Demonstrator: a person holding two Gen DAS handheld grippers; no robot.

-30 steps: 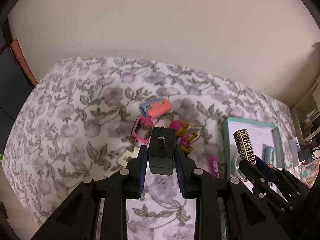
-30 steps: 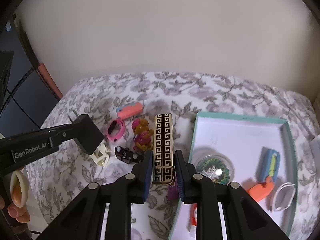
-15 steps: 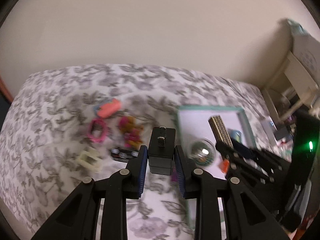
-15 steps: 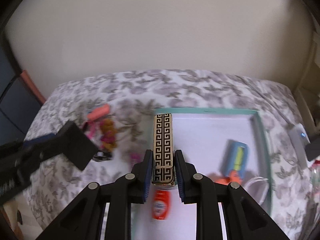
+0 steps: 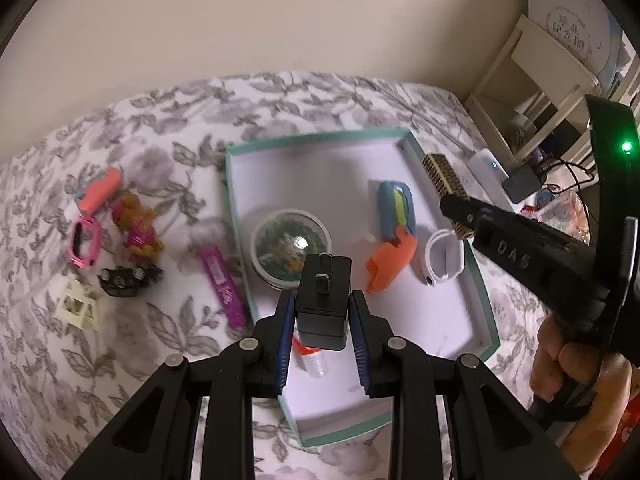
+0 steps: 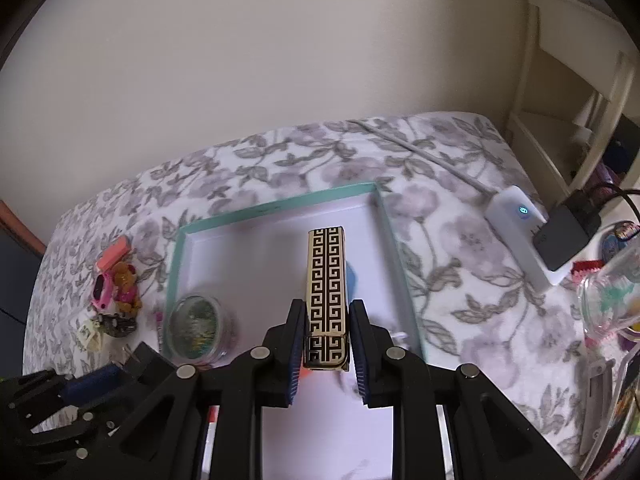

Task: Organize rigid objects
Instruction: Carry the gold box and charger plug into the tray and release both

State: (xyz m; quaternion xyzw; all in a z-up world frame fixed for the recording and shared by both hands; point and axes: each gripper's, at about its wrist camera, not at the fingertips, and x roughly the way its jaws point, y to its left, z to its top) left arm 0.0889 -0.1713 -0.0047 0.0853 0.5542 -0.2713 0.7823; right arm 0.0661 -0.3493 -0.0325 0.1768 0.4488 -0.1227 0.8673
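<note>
My left gripper (image 5: pixel 322 322) is shut on a black charger block (image 5: pixel 323 302), held above the teal-rimmed white tray (image 5: pixel 316 138). My right gripper (image 6: pixel 326 334) is shut on a gold and black patterned box (image 6: pixel 326 284), held over the same tray (image 6: pixel 280 206); that box also shows in the left wrist view (image 5: pixel 444 178) at the tray's right edge. In the tray lie a round clear-lidded tin (image 5: pixel 290 244), a blue and yellow toy (image 5: pixel 396 208), an orange piece (image 5: pixel 390 262) and a white ring-shaped item (image 5: pixel 442 256).
On the floral bedspread left of the tray lie a magenta tube (image 5: pixel 222 280), a pink watch (image 5: pixel 84 242), a bear figure (image 5: pixel 138 226), an orange case (image 5: pixel 100 192), a black band (image 5: pixel 126 278) and a cream block (image 5: pixel 76 308). A white power bank (image 6: pixel 520 232) and shelves stand right.
Both grippers have swung right, from over the loose toys to above the tray, each still holding its object. The right gripper now sits near the tray's right side.
</note>
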